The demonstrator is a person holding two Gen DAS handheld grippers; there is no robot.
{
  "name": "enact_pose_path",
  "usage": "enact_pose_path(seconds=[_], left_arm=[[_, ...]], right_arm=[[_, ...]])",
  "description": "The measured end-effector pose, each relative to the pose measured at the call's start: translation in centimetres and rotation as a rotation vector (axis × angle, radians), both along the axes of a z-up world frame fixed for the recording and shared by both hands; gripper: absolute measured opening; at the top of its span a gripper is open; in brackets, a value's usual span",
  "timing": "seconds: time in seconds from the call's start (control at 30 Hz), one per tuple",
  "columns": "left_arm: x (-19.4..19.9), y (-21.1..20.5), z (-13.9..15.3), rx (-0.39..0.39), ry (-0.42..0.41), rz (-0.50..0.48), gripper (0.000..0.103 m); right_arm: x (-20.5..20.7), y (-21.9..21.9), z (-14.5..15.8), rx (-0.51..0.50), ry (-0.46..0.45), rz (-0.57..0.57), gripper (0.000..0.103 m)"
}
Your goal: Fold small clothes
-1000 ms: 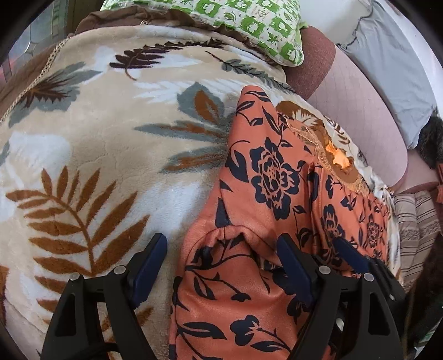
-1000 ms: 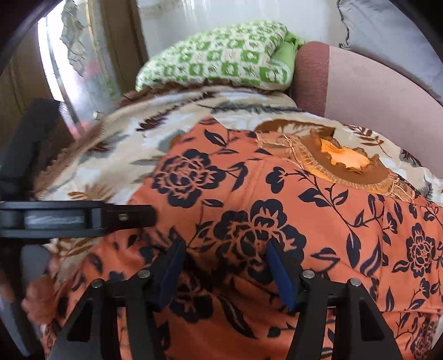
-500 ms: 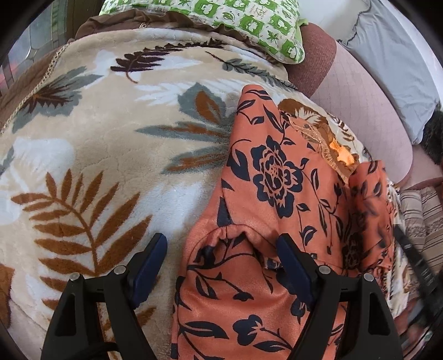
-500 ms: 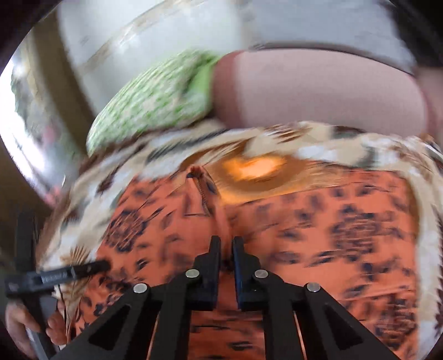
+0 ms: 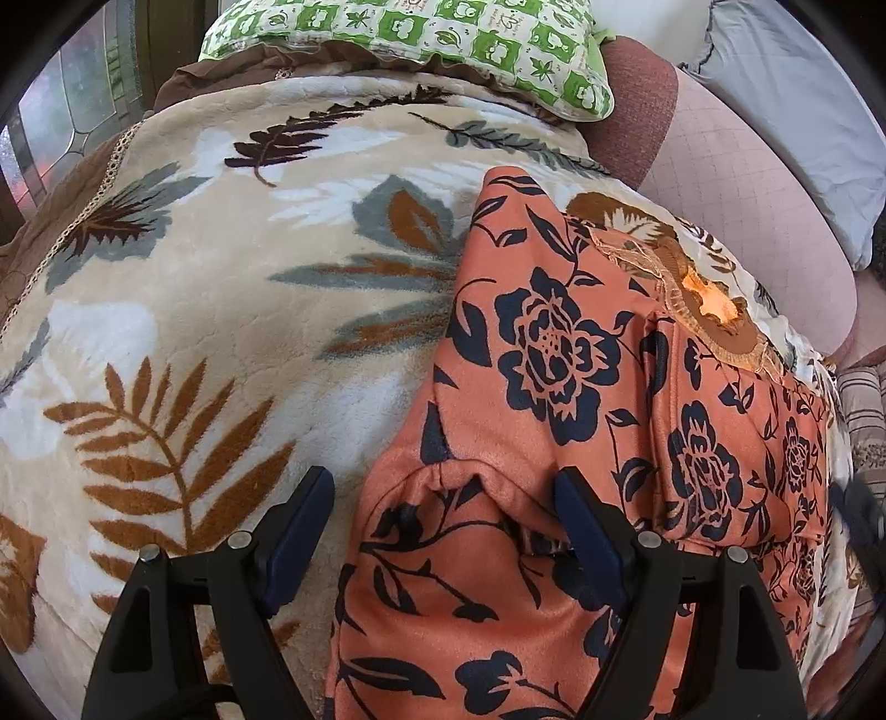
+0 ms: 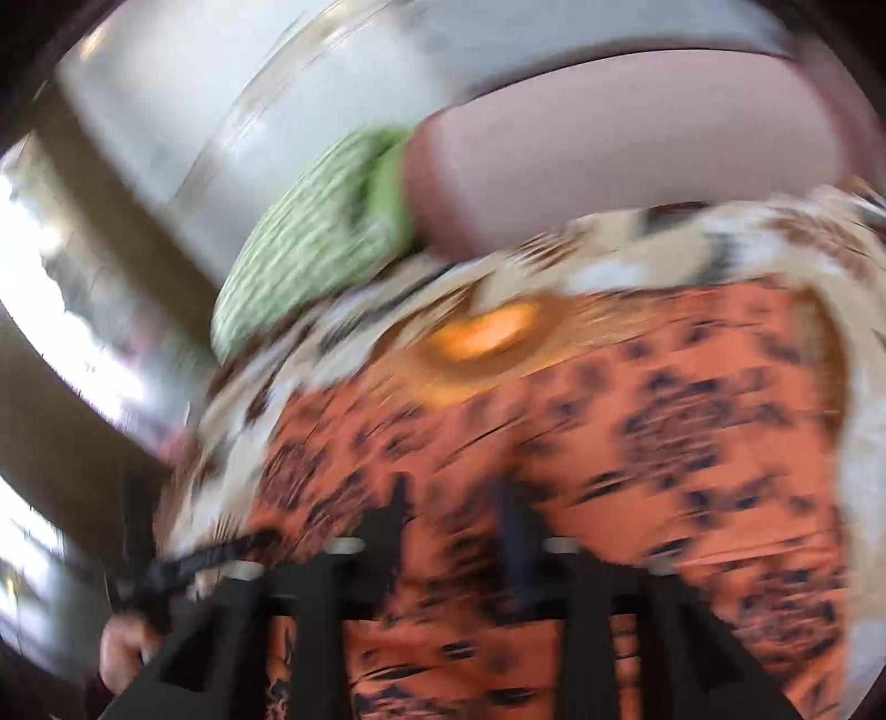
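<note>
An orange garment with dark floral print [image 5: 554,387] lies on a leaf-patterned blanket [image 5: 221,288]; its embroidered brown neckline [image 5: 709,299] is at the far right. My left gripper [image 5: 443,515] is open, its jaws straddling a raised fold at the garment's near edge. In the right wrist view everything is blurred by motion. My right gripper [image 6: 454,520] hangs over the garment [image 6: 637,443] with its jaws parted and nothing between them. A fold of cloth [image 5: 720,454] lies over the garment's right half.
A green patterned pillow [image 5: 421,44] lies at the head of the bed, next to a pink padded headboard [image 5: 736,183] and a grey pillow [image 5: 797,105]. A window [image 6: 66,310] is on the left. The left gripper's body and a hand [image 6: 127,642] show at lower left.
My right gripper was shut on the garment's right part and lifting it over; now its jaws have parted and the cloth lies folded on the garment. The left gripper stayed still.
</note>
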State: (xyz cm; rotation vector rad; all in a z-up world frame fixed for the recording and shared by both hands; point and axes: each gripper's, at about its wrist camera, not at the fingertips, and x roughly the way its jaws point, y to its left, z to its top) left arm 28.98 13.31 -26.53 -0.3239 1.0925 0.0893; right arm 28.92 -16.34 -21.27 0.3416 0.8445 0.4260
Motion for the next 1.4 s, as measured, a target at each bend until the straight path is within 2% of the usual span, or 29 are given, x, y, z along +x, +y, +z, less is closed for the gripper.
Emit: enact_pose_path(seconds=[0.1,0.23,0.3,0.43,0.5,0.53,0.57,0.7,0.73,0.77,0.8,0.93,1.07,1.17,1.3,1.4], left_arm=[[-0.5,0.3,0.1,-0.018,0.000,0.001,0.082],[-1.1,0.9,0.2,-0.049,0.002,-0.006,0.082],[-1.3,1.5,0.2,-0.084,0.003,-0.003,0.082],[-1.2,2.6,0.2,-0.152,0.005,0.016,0.082],[-1.2,2.9,0.3,-0.174,0.006,0.023,0.082],[-1.2,3.0,0.3,-0.181,0.006,0.025,0.082],[-1.2,3.0,0.3,-0.184,0.007,0.024,0.082],[-1.1,3.1,0.3,-0.194,0.009,0.019,0.082],[-1.1,3.2,0.3,-0.201,0.008,0.021,0.082],[-1.2,3.2,0.4,-0.203,0.008,0.023,0.082],[-1.0,3.2,0.3,-0.203,0.008,0.025,0.082],[-0.9,2.6,0.5,-0.143,0.005,0.020,0.082],[-0.9,1.2,1.6,0.017,-0.033,0.001,0.082],[-0.8,0.2,2.1,0.101,-0.059,-0.012,0.082],[-0.7,-1.2,2.2,0.138,-0.087,-0.047,0.082],[-0.3,-2.9,1.5,0.163,-0.065,-0.089,0.082]], right_arm=[[-1.3,5.8,-0.6,-0.064,-0.037,0.119,0.078],[-2.8,10.7,-0.9,-0.233,-0.122,0.161,0.078],[-3.1,12.7,-1.4,-0.308,-0.132,0.183,0.078],[-2.6,14.5,-2.7,-0.360,-0.123,0.194,0.076],[-2.1,15.3,-3.0,-0.387,-0.130,0.171,0.069],[-1.7,15.5,-3.2,-0.390,-0.126,0.159,0.062],[-1.5,15.9,-3.4,-0.393,-0.110,0.150,0.056],[0.5,17.1,-5.0,-0.479,-0.024,0.140,0.045],[0.5,17.1,-4.9,-0.494,-0.026,0.137,0.030],[0.6,17.0,-4.7,-0.528,-0.020,0.131,0.021],[0.6,16.8,-4.6,-0.543,-0.019,0.125,0.019],[1.0,13.2,-3.2,-0.561,-0.009,0.041,0.015],[1.8,7.1,-1.8,-0.497,-0.001,-0.094,0.015],[2.0,1.2,-1.4,-0.455,0.018,-0.217,0.015],[2.0,-7.6,-2.1,-0.340,0.060,-0.389,0.015],[2.6,-10.8,-4.0,-0.272,0.111,-0.429,0.015]])
